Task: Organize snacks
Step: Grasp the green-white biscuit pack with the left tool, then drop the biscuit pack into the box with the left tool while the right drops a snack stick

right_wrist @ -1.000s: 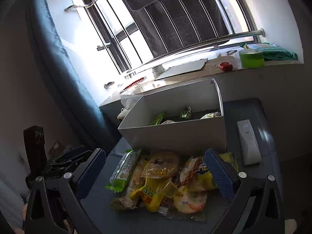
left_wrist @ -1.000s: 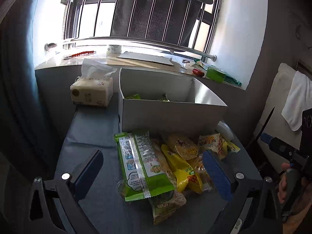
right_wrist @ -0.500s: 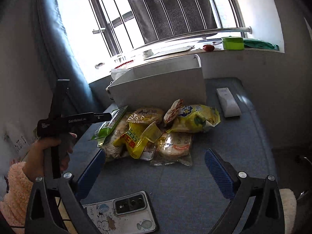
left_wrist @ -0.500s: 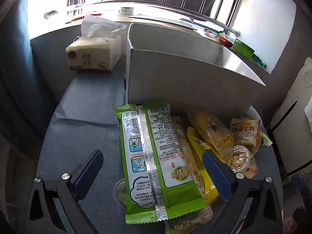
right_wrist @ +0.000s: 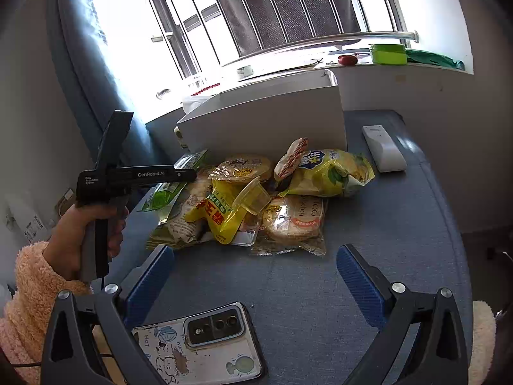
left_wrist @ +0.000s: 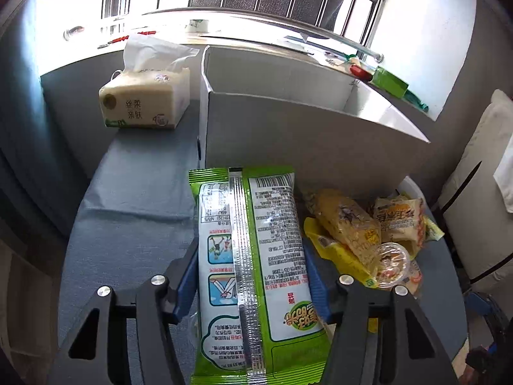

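The left gripper (left_wrist: 250,282) had just been closing its jaws, and the blue pads (left_wrist: 186,276) pressed both long edges of the green snack packet (left_wrist: 253,256) lying on the counter (left_wrist: 134,199). Squeezed only at its soft edges, the packet could buckle and slide out when lifted toward the white box (left_wrist: 288,128) beyond the jaws. The right gripper (right_wrist: 256,272) hung with jaws released, short of the snack pile (right_wrist: 256,199).

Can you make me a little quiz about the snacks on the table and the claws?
1. True or false: the left claw is closed on the green snack packet.
2. What lies nearest the right claw? A. phone B. tissue pack C. remote
3. Fill in: behind the snack pile stands a white ____.

Key: 1 true; 2 A; 3 box.
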Demonstrator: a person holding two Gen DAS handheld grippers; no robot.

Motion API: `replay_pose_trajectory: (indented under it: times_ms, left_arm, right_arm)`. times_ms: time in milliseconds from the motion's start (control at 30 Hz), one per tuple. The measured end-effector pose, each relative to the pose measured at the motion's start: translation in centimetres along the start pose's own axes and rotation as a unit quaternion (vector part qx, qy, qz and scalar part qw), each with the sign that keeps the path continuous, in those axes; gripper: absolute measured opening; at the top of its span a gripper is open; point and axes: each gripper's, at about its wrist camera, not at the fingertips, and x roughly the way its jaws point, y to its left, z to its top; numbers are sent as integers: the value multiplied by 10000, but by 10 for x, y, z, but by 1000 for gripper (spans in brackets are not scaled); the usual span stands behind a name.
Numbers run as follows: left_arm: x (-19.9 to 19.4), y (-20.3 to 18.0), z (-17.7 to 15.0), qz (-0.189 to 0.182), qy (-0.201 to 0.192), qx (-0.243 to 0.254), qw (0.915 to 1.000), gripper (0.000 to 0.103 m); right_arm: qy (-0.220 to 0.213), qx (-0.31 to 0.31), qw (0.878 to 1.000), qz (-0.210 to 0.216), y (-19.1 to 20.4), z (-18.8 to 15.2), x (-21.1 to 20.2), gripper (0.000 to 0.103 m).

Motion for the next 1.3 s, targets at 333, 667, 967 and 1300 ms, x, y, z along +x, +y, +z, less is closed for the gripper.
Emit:
replay_pose_trajectory:
  times_ms: [333,667,967,1300]
  left_arm:
    - [-120,-16,-18,-785,-1578,27,9843,63]
    - [-147,-14,-23,-819,-1832,194,9795,63]
    - [-129,-14,-27,-820,-1614,229,9832,63]
    - [-119,-20,-2,-837,-1665,418,9816,63]
  right_arm:
    - [-196,-96,9998,-28,-14,47,26,103]
    - [535,266,9979,-242,-31,92,102,103]
    - [867,-58,9954,-394,-22,92,134,22]
    - [82,-178,9997,-153,-19,118,65,22]
